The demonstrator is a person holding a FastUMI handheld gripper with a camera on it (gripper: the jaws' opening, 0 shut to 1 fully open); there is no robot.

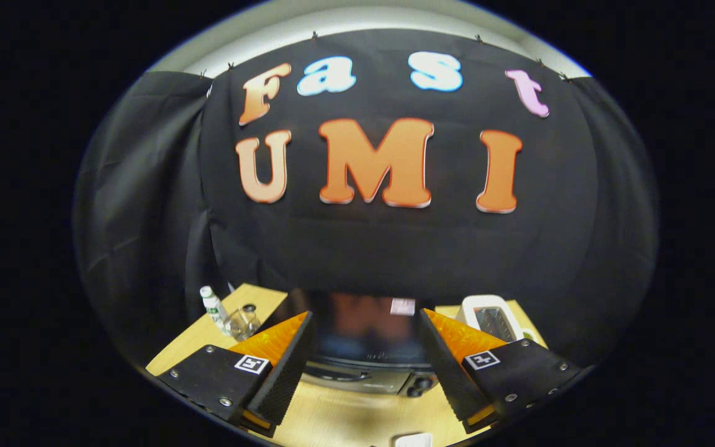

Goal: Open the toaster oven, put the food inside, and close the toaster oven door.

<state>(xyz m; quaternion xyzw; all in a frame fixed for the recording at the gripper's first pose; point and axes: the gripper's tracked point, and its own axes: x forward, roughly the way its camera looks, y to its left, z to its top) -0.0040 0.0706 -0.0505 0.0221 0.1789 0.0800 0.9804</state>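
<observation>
Toaster oven (pixel 367 366) sits on the worktop (pixel 357 416), door apparently shut, framed between the wide-spread, empty tongs (pixel 364 379) held high for approach.

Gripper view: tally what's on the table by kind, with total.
Toaster oven, beyond the open gripper, door closed: 1
White slot toaster: 1
Small bottle: 1
Clear glass: 1
White item near the fingers, too cut off to identify: 1
Total: 5

ahead: toaster oven (pixel 364 366) | left: bottle (pixel 213 306) | right: toaster (pixel 491 316)
</observation>
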